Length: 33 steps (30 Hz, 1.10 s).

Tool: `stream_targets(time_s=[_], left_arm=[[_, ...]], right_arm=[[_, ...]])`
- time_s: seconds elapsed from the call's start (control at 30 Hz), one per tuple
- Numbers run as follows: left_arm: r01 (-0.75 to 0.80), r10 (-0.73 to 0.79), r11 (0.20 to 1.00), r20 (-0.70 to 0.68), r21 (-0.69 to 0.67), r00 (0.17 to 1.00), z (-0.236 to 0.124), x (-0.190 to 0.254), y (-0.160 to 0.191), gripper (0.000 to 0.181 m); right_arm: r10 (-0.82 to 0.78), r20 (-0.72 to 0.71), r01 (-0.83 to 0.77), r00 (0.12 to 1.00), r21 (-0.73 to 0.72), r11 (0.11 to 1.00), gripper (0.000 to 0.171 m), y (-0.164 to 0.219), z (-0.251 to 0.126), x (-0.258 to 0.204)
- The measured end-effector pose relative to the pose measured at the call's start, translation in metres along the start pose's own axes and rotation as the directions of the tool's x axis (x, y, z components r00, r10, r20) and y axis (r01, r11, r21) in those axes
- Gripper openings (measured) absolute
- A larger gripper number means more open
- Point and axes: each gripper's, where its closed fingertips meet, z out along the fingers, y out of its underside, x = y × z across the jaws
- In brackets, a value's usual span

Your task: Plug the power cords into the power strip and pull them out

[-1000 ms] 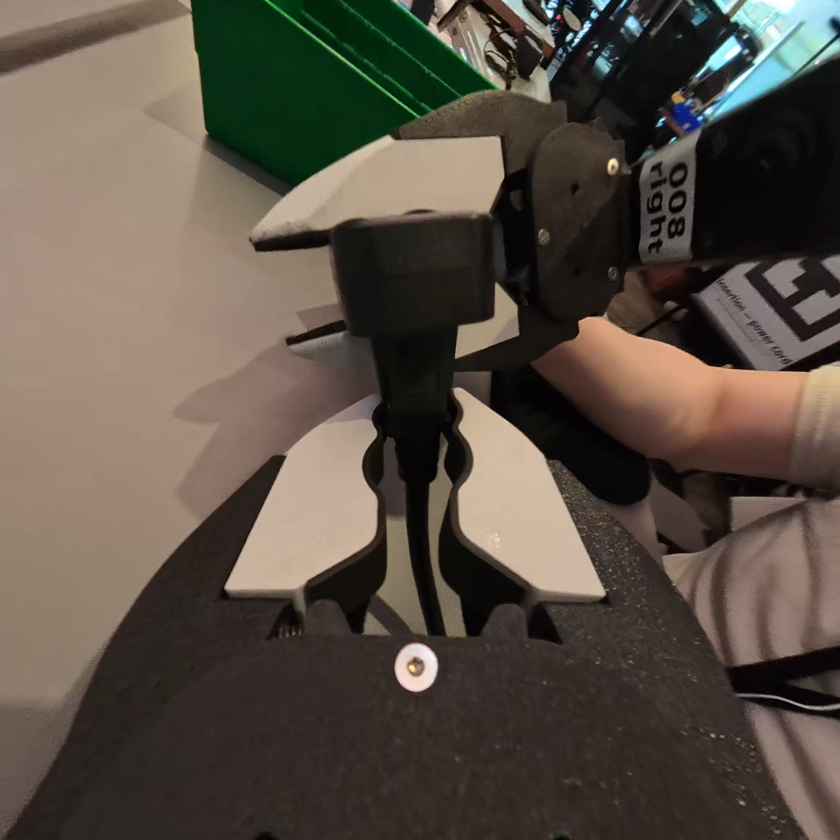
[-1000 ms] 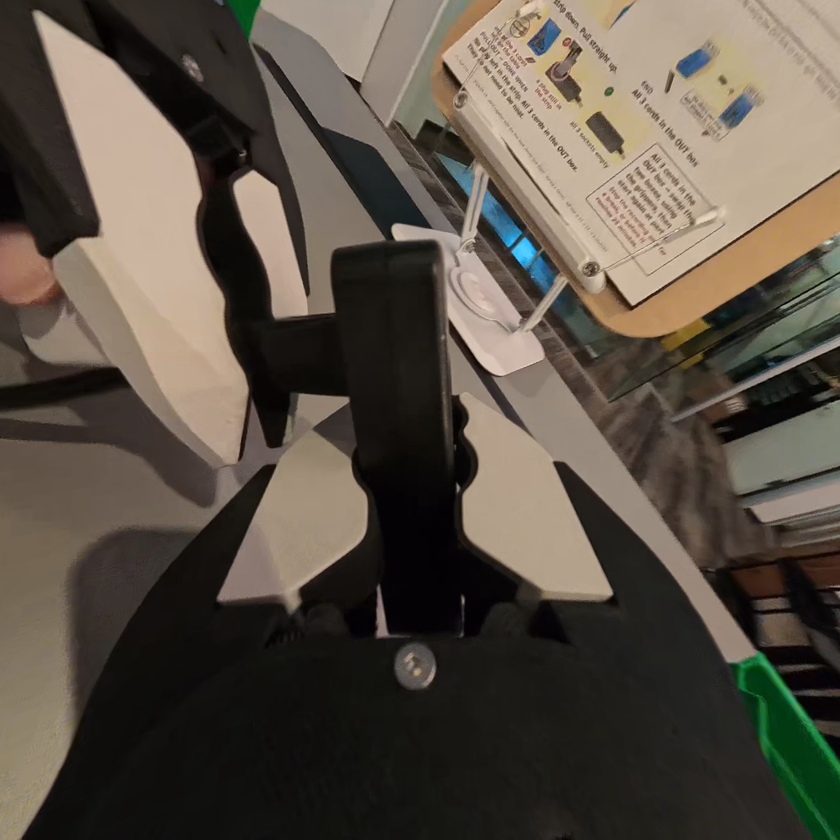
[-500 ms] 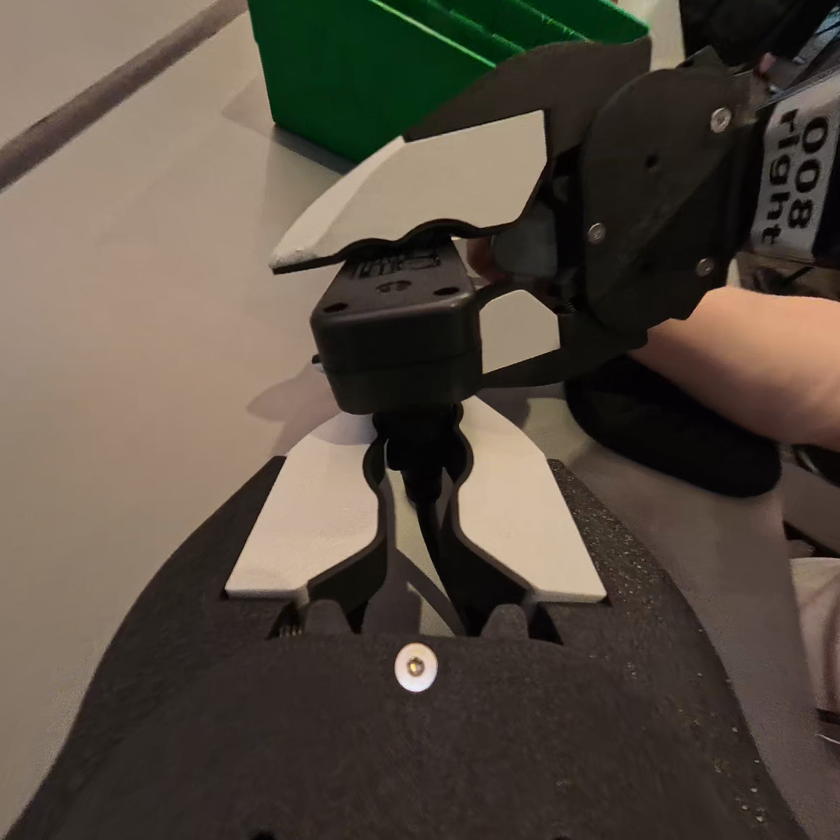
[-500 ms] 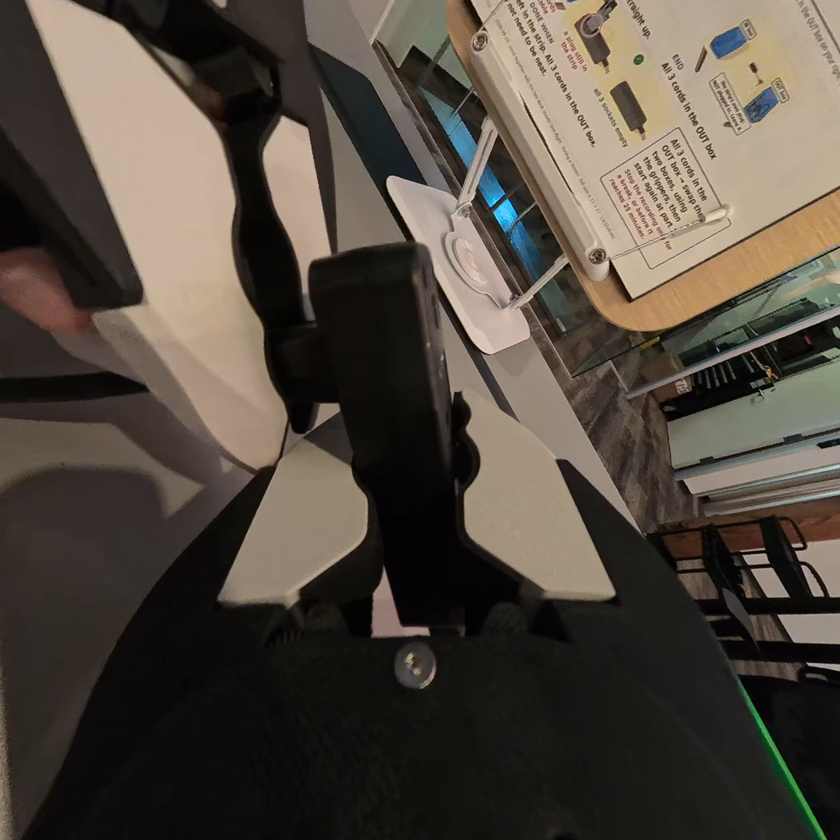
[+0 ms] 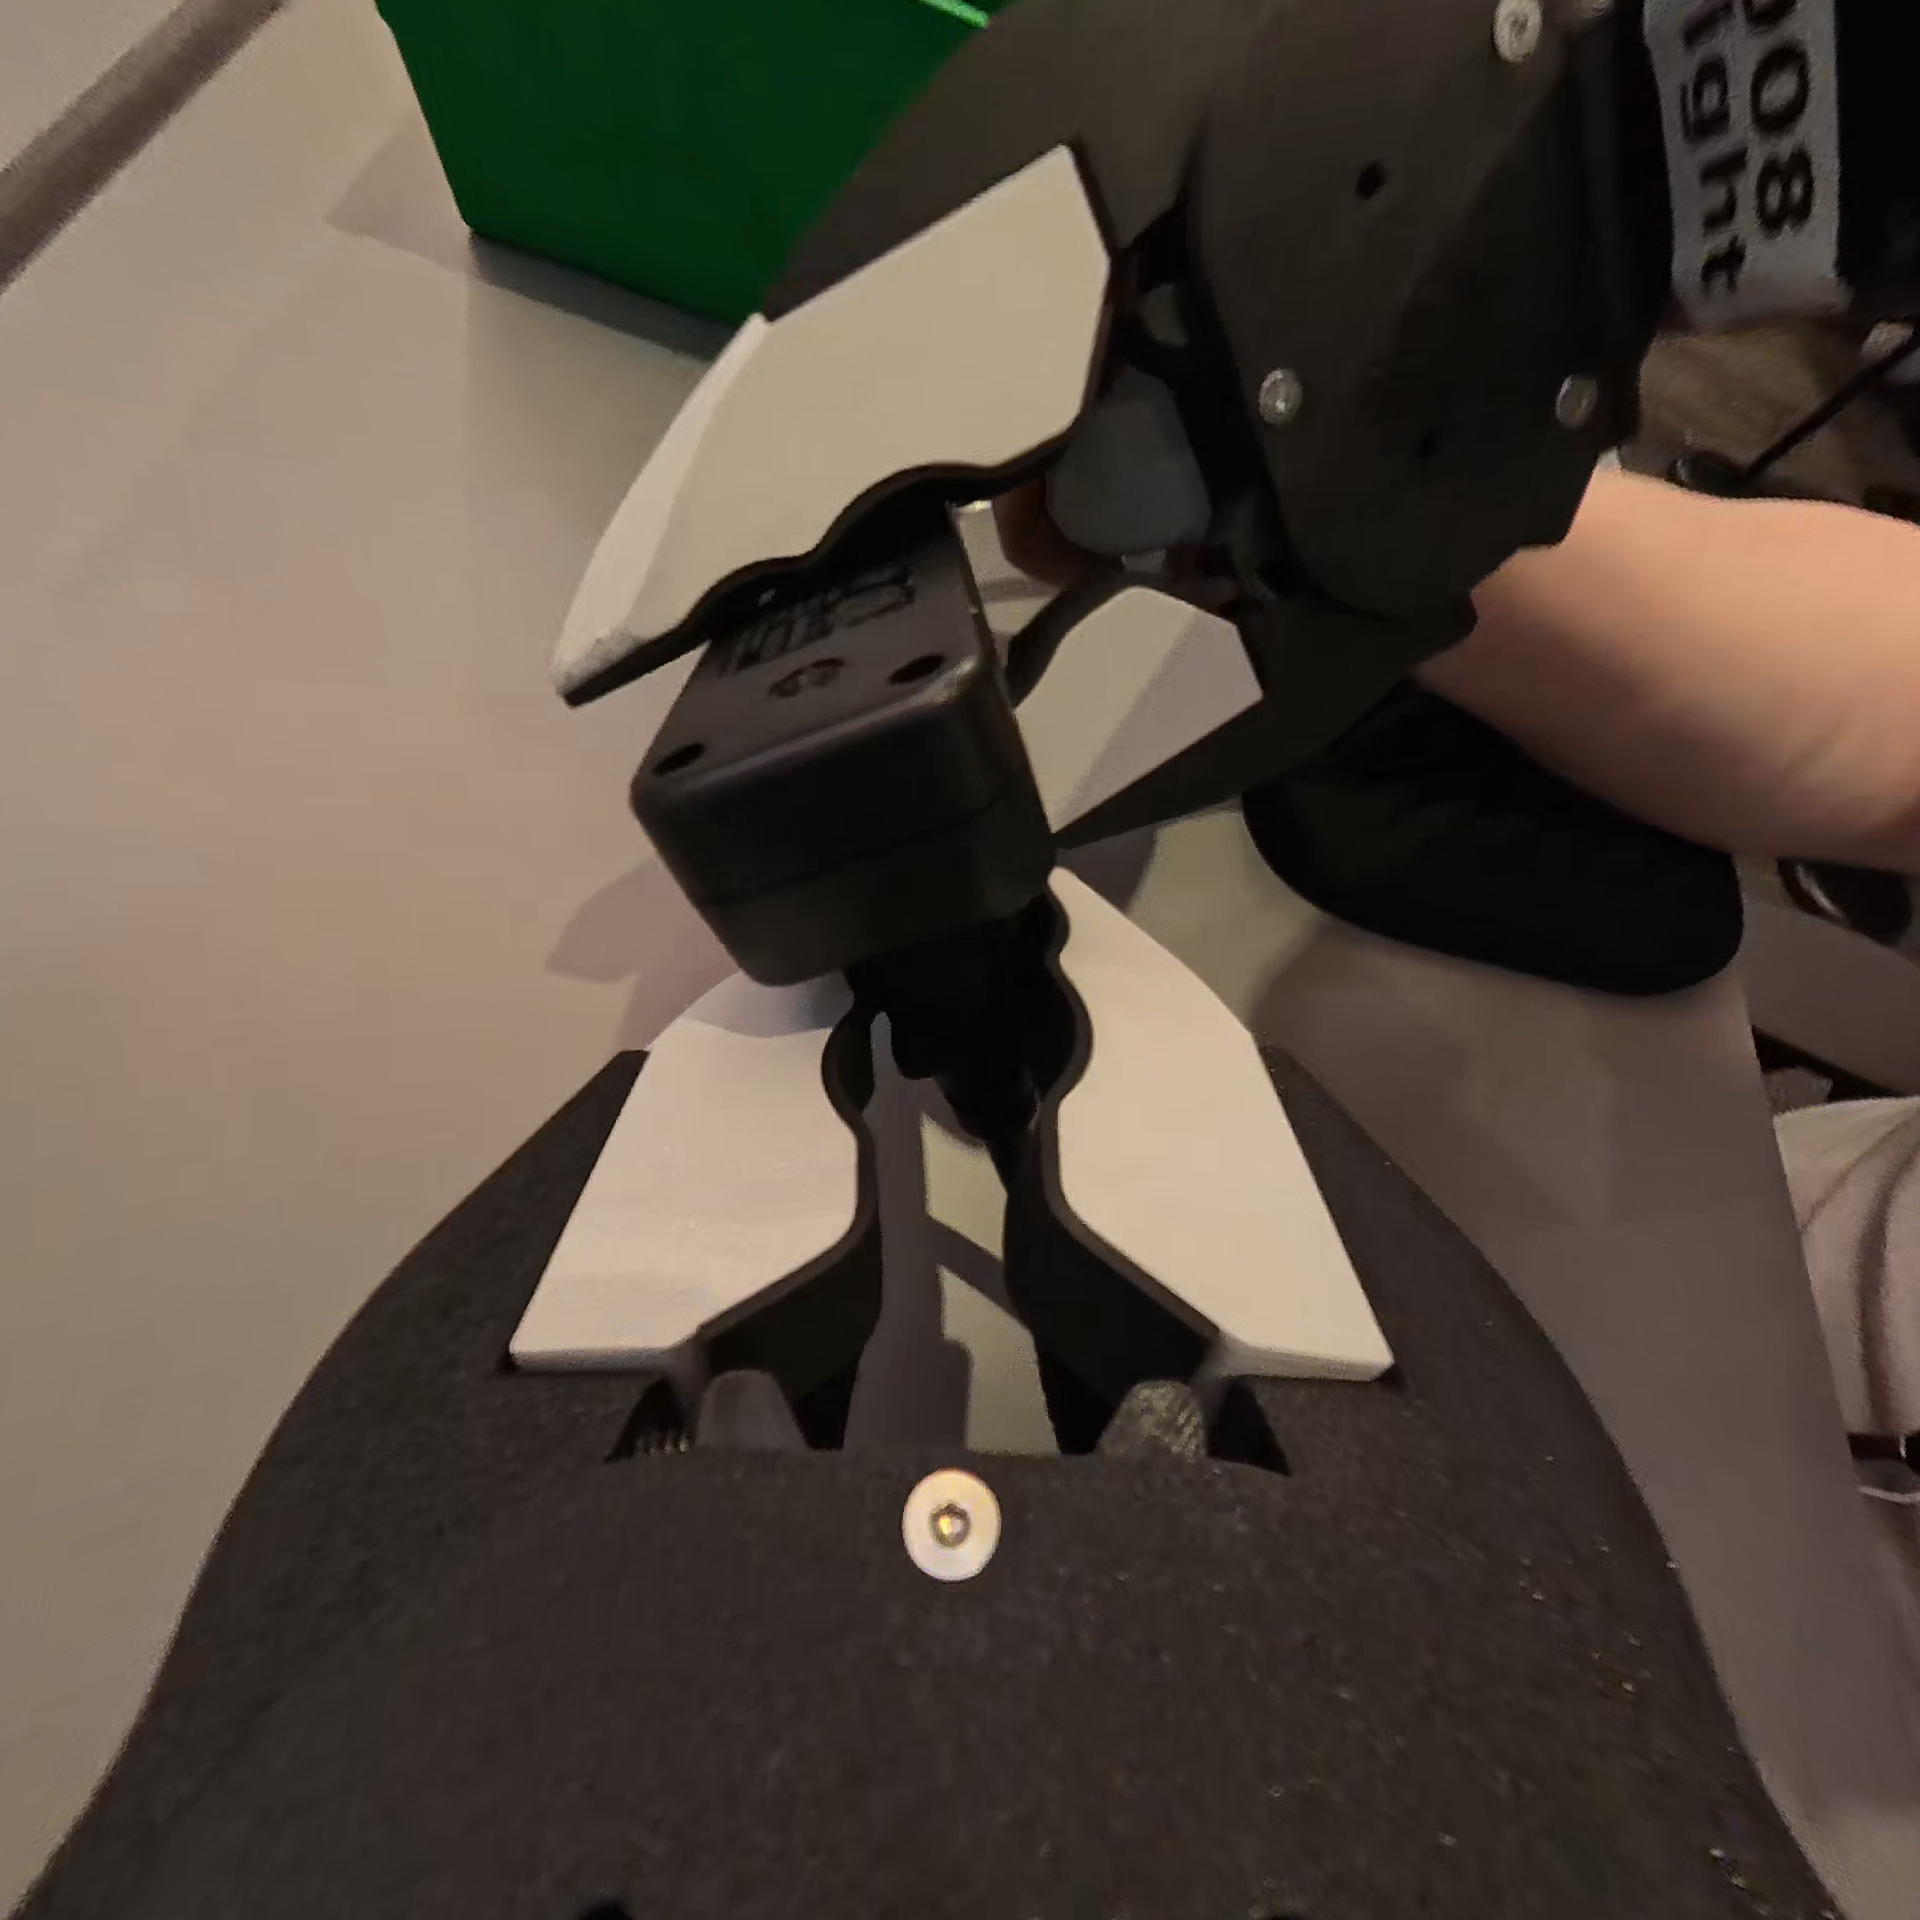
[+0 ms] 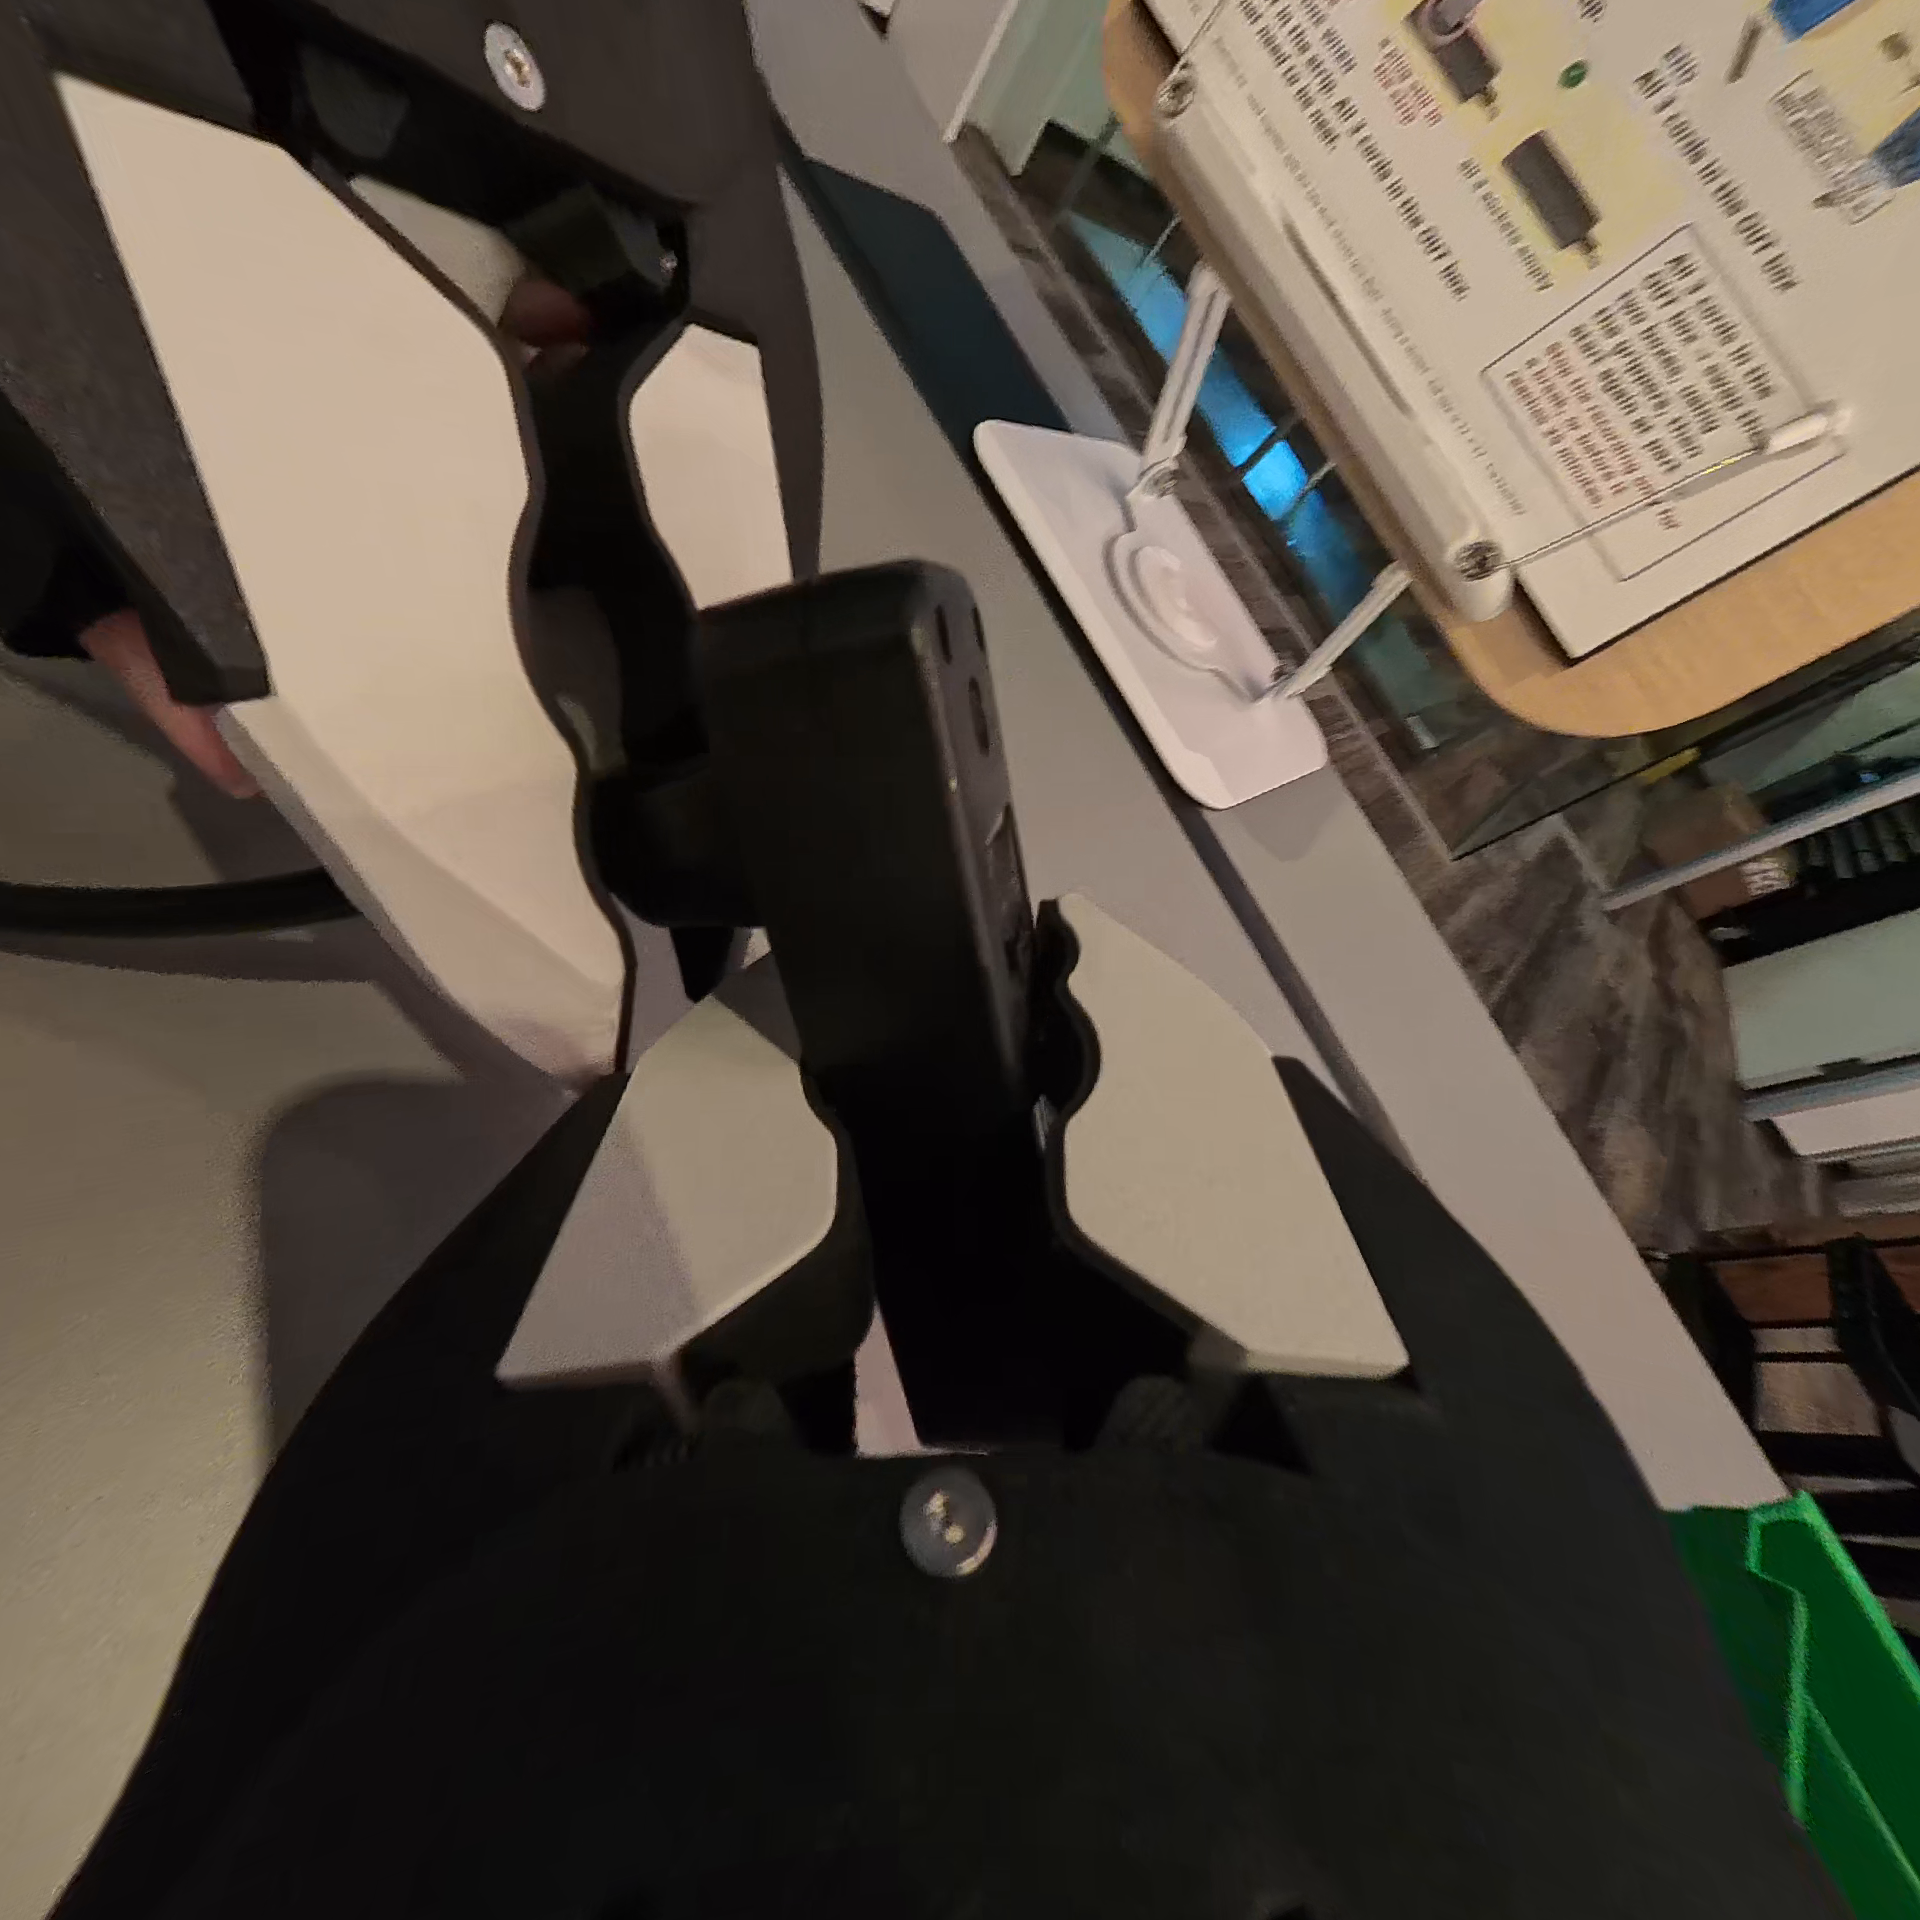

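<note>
A black power strip (image 5: 831,790) with a cord at its end is held in the air between both grippers. My right gripper (image 6: 894,956) is shut on its flat body (image 6: 883,831). In the left wrist view the right gripper's white fingers (image 5: 862,416) clamp it from above and below. My left gripper (image 5: 956,987) is shut on the ribbed cord neck (image 5: 977,1039) just behind the strip. In the right wrist view its white fingers (image 6: 364,623) show at the left, and the black cord (image 6: 208,904) trails off left. The socket side is hidden.
A green box (image 5: 644,135) stands on the grey table (image 5: 260,623) ahead; its corner also shows in the right wrist view (image 6: 1829,1662). An instruction board (image 6: 1558,260) on a white stand base (image 6: 1143,623) is at the table edge. A person's forearm (image 5: 1714,675) is on the right.
The strip has tilted, so its back face with screw holes now shows in the left wrist view. The right gripper sits closer and higher there. Both grips hold.
</note>
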Motion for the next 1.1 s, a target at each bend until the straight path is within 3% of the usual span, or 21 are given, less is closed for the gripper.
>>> stream_targets(time_s=[0.27, 0.33, 0.4, 0.7, 0.97, 1.1], left_arm=[[-0.098, 0.099, 0.994, 0.007, -0.048, 0.995, 0.003, 0.004, 0.005, 0.027], [-0.008, 0.008, 1.0, 0.015, -0.009, 1.0, 0.004, 0.001, 0.0, 0.027], [0.206, -0.195, 0.972, -0.101, 0.115, 0.976, 0.001, 0.0, -0.014, 0.022], [0.357, -0.319, 0.908, -0.19, 0.221, 0.929, 0.001, -0.005, -0.016, 0.022], [0.386, -0.342, 0.888, -0.204, 0.248, 0.917, 0.001, -0.005, -0.019, 0.021], [0.263, -0.236, 0.944, -0.15, 0.201, 0.96, -0.006, -0.001, -0.016, 0.021]], right_arm=[[0.041, 0.139, -0.039, 0.989, -0.015, 0.999, 0.033, 0.005, -0.002, -0.014], [0.055, 0.102, -0.053, 0.993, -0.018, 0.998, 0.034, 0.007, -0.001, -0.01], [0.077, 0.002, -0.077, 0.997, -0.002, 0.997, 0.033, 0.004, -0.002, 0.005], [-0.023, -0.142, 0.023, 0.99, 0.0, 1.0, 0.034, 0.0, -0.002, 0.017], [0.021, -0.131, -0.018, 0.991, 0.022, 1.0, 0.034, 0.0, -0.001, 0.018], [0.042, -0.087, -0.038, 0.995, 0.047, 0.998, 0.033, -0.004, -0.001, 0.012]])
